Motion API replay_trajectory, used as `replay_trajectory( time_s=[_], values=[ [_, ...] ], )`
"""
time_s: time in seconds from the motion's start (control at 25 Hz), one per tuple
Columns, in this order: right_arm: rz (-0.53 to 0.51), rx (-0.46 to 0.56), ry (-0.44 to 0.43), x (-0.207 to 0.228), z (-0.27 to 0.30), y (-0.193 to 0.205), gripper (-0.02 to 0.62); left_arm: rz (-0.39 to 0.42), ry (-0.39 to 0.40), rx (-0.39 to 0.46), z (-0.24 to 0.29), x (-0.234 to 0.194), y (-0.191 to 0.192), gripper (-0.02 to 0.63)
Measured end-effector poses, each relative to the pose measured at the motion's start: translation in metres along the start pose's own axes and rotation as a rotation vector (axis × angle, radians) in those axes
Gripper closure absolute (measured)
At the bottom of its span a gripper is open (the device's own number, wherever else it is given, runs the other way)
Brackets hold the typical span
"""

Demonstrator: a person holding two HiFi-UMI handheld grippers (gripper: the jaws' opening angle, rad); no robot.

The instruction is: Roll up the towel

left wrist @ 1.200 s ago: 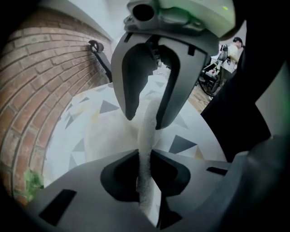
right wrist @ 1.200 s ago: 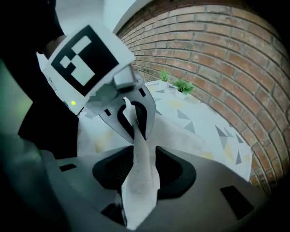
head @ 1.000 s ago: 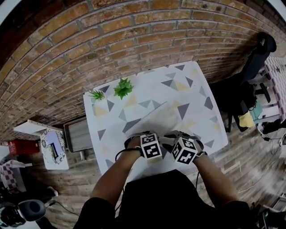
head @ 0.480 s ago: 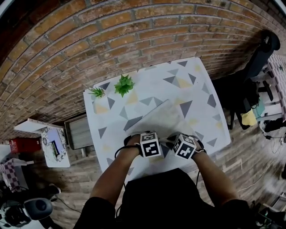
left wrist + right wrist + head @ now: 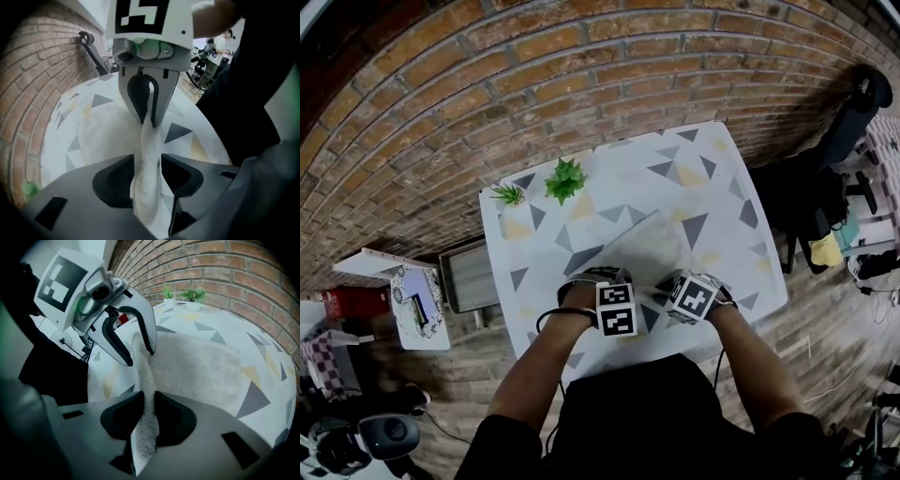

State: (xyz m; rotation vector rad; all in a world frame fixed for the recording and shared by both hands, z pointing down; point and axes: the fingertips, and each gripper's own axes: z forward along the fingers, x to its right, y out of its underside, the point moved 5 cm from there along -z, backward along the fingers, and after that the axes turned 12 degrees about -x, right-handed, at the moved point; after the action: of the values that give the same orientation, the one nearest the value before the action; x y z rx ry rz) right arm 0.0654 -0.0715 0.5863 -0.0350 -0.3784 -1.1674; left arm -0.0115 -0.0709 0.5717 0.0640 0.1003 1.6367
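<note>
A pale grey towel lies on the triangle-patterned table, its near edge lifted into an upright fold. My left gripper points steeply down over that fold. Its jaws have just been opening; the fold stands loosely between them, puffy and unsqueezed. My right gripper is beside it at the same edge. Its jaws have just closed and are shut on the fold, which is pinched thin. Each gripper view shows the other gripper further along the fold.
Two small potted plants stand at the table's far left by the brick wall. A dark chair is to the right. A grey crate and a low white side table sit to the left.
The right gripper has sunk toward the table and rolled, its marker cube now tilted. The left gripper has rolled slightly in place. The towel's near edge stays gathered between the two.
</note>
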Motion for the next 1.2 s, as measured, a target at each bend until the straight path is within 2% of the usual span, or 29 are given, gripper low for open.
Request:
replay_trajectory(
  time_s=[0.12, 0.32, 0.4, 0.52, 0.64, 0.76, 0.88, 1.04, 1.2],
  values=[
    [-0.004, -0.004, 0.013, 0.004, 0.001, 0.000, 0.503, 0.053, -0.085, 0.021, -0.013, 0.001, -0.009, 0.420],
    [-0.007, -0.002, 0.050, 0.008, -0.002, -0.001, 0.453, 0.120, -0.129, 0.004, -0.002, 0.009, -0.019, 0.422],
    [-0.006, 0.013, 0.088, 0.010, -0.004, 0.000, 0.417, 0.107, -0.130, 0.001, 0.007, 0.009, -0.018, 0.422],
    [-0.022, 0.061, 0.145, 0.005, -0.022, -0.002, 0.410, 0.072, -0.130, 0.009, 0.014, 0.005, -0.016, 0.428],
    [-0.065, 0.136, 0.139, -0.012, -0.036, -0.007, 0.457, 0.040, -0.098, 0.024, 0.017, 0.003, -0.014, 0.433],
    [-0.119, 0.106, 0.121, -0.028, -0.026, -0.005, 0.471, 0.012, -0.062, 0.038, 0.019, 0.001, -0.013, 0.437],
    [-0.115, 0.060, 0.154, -0.027, -0.012, 0.000, 0.456, -0.018, -0.049, 0.051, 0.018, -0.001, -0.012, 0.437],
    [-0.087, 0.059, 0.186, -0.015, -0.007, -0.001, 0.439, -0.037, -0.120, 0.063, 0.006, -0.006, -0.010, 0.436],
    [-0.115, 0.030, 0.189, -0.011, -0.001, -0.003, 0.414, -0.033, -0.164, 0.102, -0.011, -0.003, -0.010, 0.436]
  ],
)
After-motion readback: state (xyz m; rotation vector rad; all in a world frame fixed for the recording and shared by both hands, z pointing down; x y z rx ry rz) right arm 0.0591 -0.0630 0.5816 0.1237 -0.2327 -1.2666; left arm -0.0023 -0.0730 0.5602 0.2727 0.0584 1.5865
